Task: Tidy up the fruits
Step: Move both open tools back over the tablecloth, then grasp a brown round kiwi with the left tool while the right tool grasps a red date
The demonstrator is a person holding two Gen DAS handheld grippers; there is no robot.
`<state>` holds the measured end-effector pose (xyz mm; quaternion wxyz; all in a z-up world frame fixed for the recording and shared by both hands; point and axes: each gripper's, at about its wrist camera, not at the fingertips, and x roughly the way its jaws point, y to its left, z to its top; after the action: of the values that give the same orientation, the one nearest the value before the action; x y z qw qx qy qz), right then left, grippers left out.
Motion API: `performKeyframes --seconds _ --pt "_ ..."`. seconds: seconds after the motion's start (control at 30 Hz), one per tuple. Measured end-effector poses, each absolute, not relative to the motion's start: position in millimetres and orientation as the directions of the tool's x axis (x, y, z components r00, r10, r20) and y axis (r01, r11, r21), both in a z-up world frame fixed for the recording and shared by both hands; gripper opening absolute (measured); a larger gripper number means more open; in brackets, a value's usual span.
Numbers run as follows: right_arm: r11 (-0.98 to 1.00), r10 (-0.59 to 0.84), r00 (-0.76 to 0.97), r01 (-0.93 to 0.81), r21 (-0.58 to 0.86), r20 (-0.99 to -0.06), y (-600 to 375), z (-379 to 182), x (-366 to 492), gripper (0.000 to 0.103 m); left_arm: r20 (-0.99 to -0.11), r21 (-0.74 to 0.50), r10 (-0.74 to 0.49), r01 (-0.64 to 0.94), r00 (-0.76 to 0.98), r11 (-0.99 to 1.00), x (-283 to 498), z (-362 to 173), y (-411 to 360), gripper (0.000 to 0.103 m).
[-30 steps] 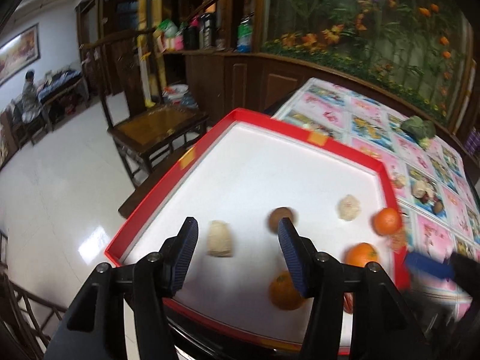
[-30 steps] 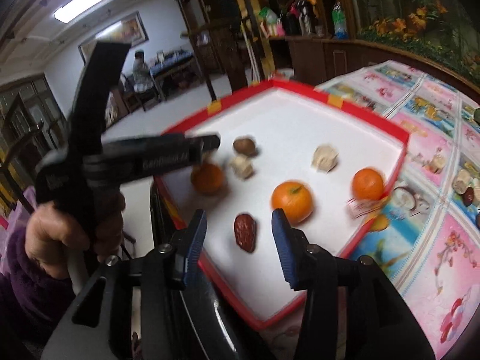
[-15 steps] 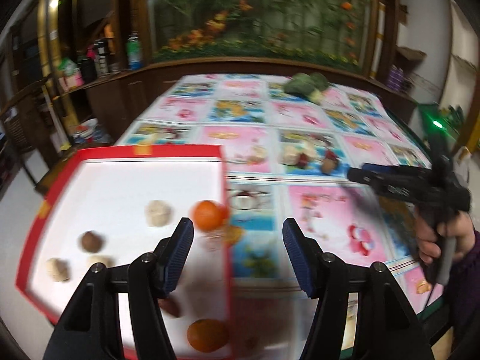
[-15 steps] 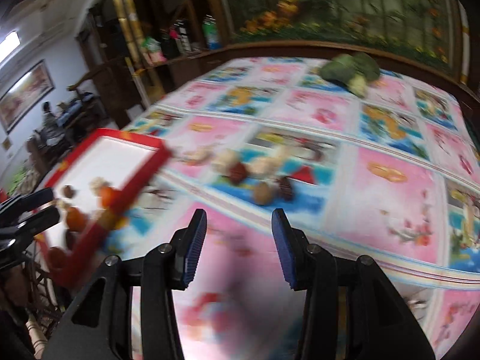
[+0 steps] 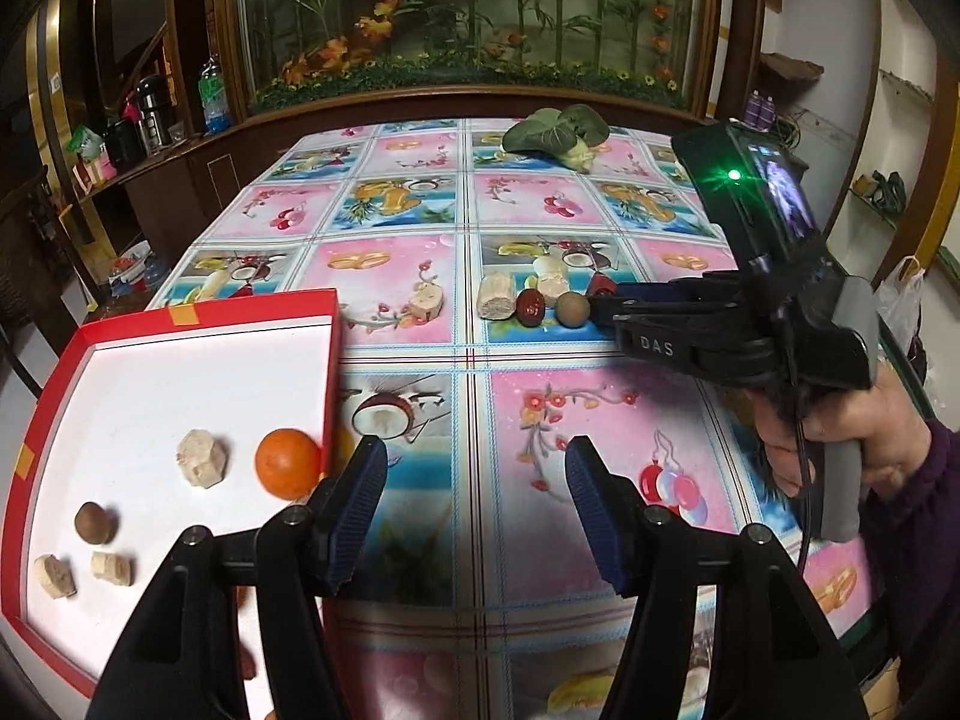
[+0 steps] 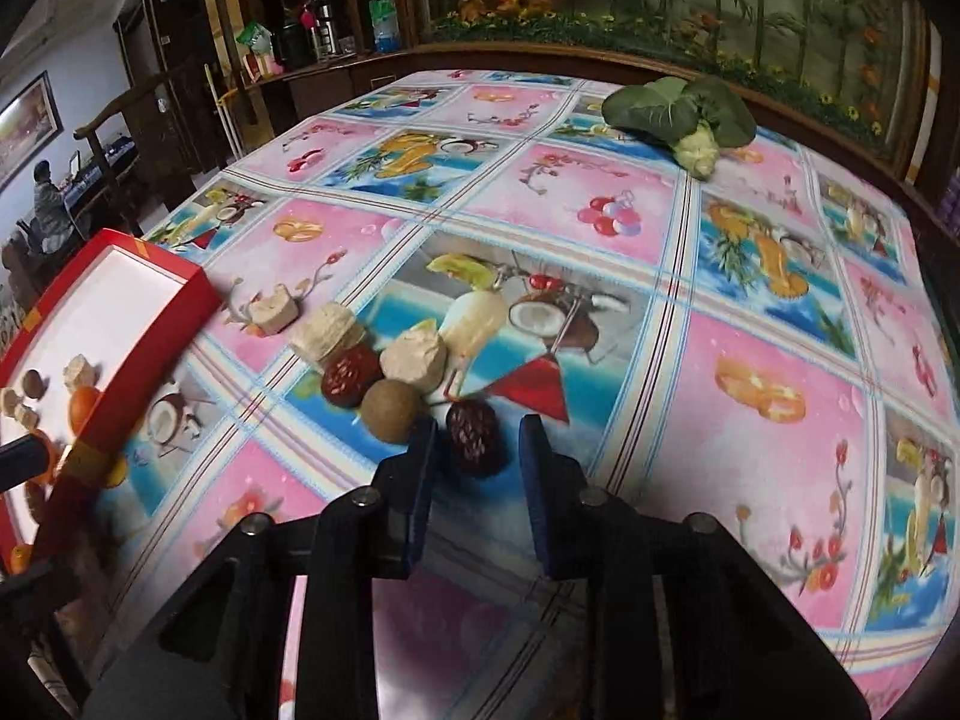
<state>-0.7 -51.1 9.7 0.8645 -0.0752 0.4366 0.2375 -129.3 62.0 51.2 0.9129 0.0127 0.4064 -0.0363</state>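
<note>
A red tray (image 5: 333, 360) with a white floor lies at the table's left. In it are an orange (image 5: 287, 462), a pale chunk (image 5: 202, 457) and a brown round fruit (image 5: 95, 521). My left gripper (image 5: 474, 462) hangs open over the tablecloth just right of the tray, holding nothing. On the cloth sits a cluster: pale chunks (image 6: 420, 360), a brown round fruit (image 6: 390, 408) and a red date (image 6: 350, 375). My right gripper (image 6: 475, 435) is low at the cluster. Its jaws are closing around a second red date (image 6: 474, 462), with small gaps still showing beside the pads.
A leafy green vegetable (image 6: 684, 111) lies at the table's far side. A lone pale chunk (image 6: 273, 312) sits near the tray's corner. A dark wooden ledge and a planted glass case line the back. A person's hand (image 5: 840, 438) holds the right gripper.
Both views swung from the tray to the tablecloth. The left gripper moved right, off the tray. The right gripper dropped to the fruit cluster and narrowed its jaws around a red date.
</note>
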Motion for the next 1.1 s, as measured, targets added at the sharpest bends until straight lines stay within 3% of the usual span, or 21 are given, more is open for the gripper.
performKeyframes --seconds 0.07,0.3,0.33,0.5,0.7,0.83,1.1 --pt "0.879 0.327 0.515 -0.473 0.055 -0.792 -52 10 -2 0.019 -0.747 -0.016 -0.066 0.082 0.662 0.997 -122 51 58 0.062" --pt "0.911 0.361 0.505 -0.371 0.181 -0.784 -90 20 14 0.019 -0.775 -0.07 -0.128 0.118 0.618 0.991 -81 40 23 0.06" --pt "0.917 0.365 0.509 -0.34 0.208 -0.779 -100 22 18 0.019 -0.778 -0.087 -0.15 0.131 0.611 0.988 -74 38 15 0.053" --pt "0.927 0.375 0.513 -0.223 0.302 -0.772 -134 27 29 0.019 -0.788 -0.096 -0.135 0.097 0.601 0.991 -43 27 -2 0.042" --pt "0.912 0.405 0.531 -0.182 0.367 -0.744 -147 37 30 0.019 -0.795 -0.111 -0.117 0.048 0.595 0.993 -22 17 -3 0.038" --pt "0.903 0.424 0.543 -0.188 0.387 -0.725 -148 41 29 0.019 -0.798 -0.105 -0.106 0.037 0.593 0.994 -12 13 -5 0.028" --pt "0.895 0.439 0.542 -0.194 0.401 -0.717 -146 43 28 0.019 -0.773 -0.061 -0.073 0.041 0.63 0.997 -9 11 -9 0.021"
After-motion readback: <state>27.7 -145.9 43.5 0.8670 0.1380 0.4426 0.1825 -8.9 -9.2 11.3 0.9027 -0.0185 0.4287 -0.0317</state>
